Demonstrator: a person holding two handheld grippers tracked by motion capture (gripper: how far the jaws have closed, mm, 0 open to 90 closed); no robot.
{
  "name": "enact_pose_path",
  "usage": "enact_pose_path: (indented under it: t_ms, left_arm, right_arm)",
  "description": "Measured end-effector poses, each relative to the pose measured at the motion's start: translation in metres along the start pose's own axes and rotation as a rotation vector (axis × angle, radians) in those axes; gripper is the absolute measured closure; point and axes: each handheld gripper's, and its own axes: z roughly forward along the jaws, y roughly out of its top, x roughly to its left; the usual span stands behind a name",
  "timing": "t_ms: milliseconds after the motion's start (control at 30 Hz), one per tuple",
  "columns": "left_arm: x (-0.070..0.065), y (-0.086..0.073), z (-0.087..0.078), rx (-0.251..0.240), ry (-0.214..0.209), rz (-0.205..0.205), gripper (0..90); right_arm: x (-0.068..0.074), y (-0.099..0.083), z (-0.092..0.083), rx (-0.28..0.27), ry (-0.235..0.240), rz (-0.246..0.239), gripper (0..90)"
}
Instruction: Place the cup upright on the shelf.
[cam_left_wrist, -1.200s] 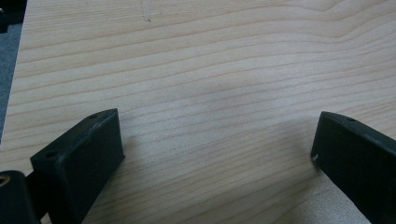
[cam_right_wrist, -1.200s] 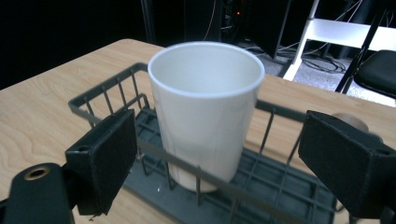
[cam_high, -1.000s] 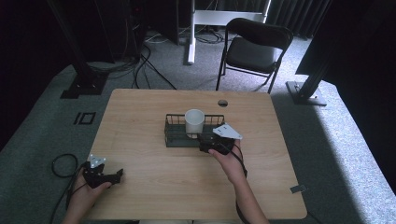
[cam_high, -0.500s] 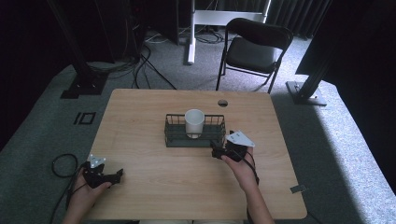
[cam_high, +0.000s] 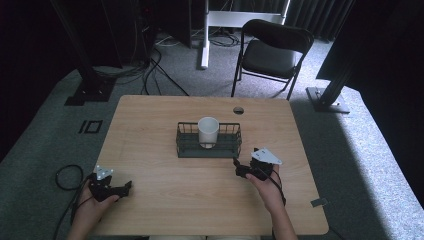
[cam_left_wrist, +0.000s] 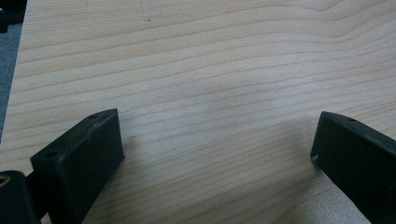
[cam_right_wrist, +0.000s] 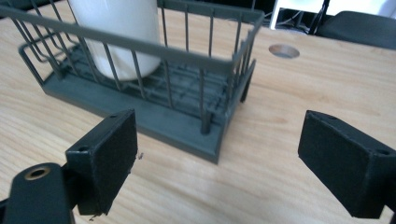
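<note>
Resting my left gripper (cam_high: 125, 187) on the near left corner of the table (cam_high: 150, 125), jaws spread wide over bare wood, nothing between them, forearm coming in low from the near edge. My right gripper (cam_high: 239, 170) sits further in on the right side, jaws also wide open and empty, pointed at the near right corner of the wire basket (cam_high: 186, 150), just short of it and not touching; wrist looks pretty straight, hand low to the tabletop. Basket's in the middle of the table, and the white cup (cam_high: 208, 131) stands upright inside it, roughly central. My guess is the cup is light and stiff but smooth-walled, so kinda slippery, and if it's ceramic it won't like being knocked on the wires. I'd pinch it over the rim, one jaw inside and one outside, since the basket rails block a side grab lower down. Basket itself looks rigid, any top rail would work.
</note>
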Motion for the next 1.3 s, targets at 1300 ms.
enact_pose_path:
  t_ms: [1300]
  left_arm:
    - [0.000,0.000,0.000,-0.001,0.000,-0.001,2.6]
  right_arm:
    - [-0.076,-0.062,-0.024,0.236,-0.180,0.100,12.8]
